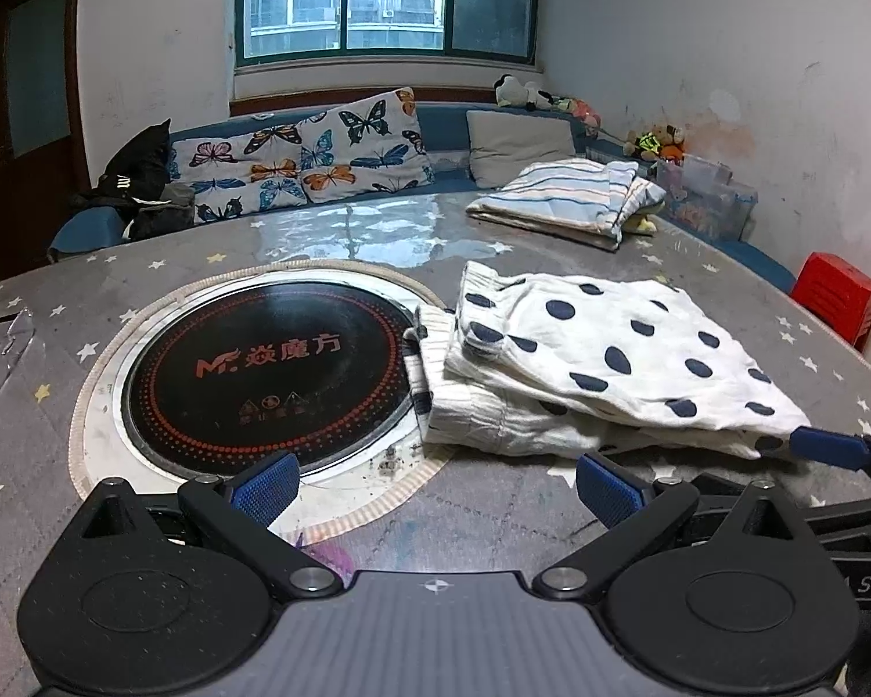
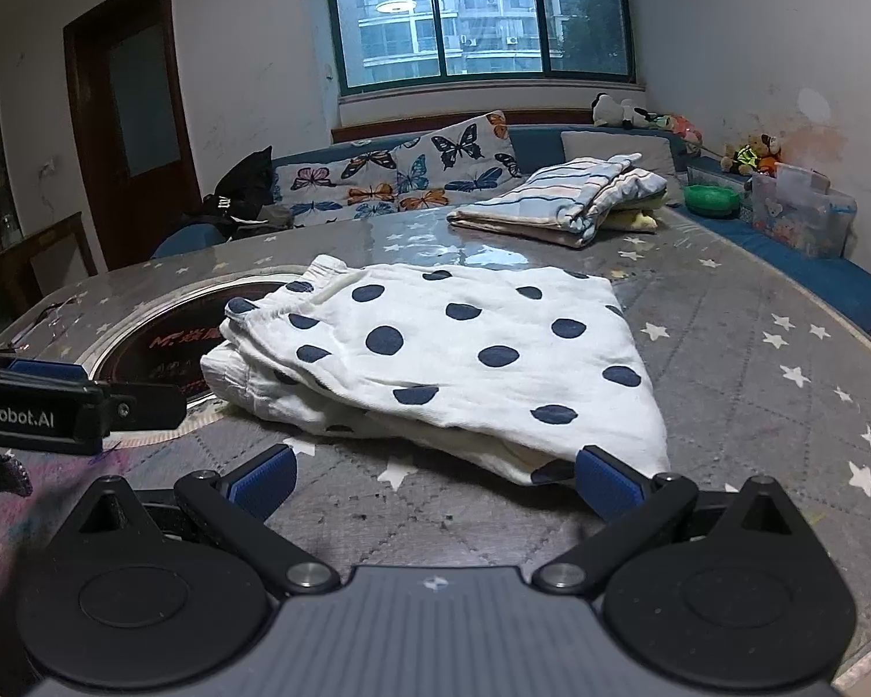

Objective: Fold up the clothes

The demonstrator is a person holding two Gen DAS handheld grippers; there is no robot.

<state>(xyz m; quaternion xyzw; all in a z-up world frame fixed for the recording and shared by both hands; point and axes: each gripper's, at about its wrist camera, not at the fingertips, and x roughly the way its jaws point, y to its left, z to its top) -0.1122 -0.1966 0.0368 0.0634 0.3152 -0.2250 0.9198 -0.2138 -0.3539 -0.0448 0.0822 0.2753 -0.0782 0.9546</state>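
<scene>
A white garment with dark blue dots lies folded on the grey star-patterned table, its ribbed waistband overlapping the edge of a round black cooktop. My left gripper is open just in front of the garment's near edge, with only table between its blue pads. My right gripper is open too, its right pad touching the garment's near corner. The right gripper's blue fingertip shows at that corner in the left wrist view.
A folded striped garment lies at the far right of the table. Behind the table runs a blue sofa with butterfly cushions. A red stool and a clear plastic box stand at the right.
</scene>
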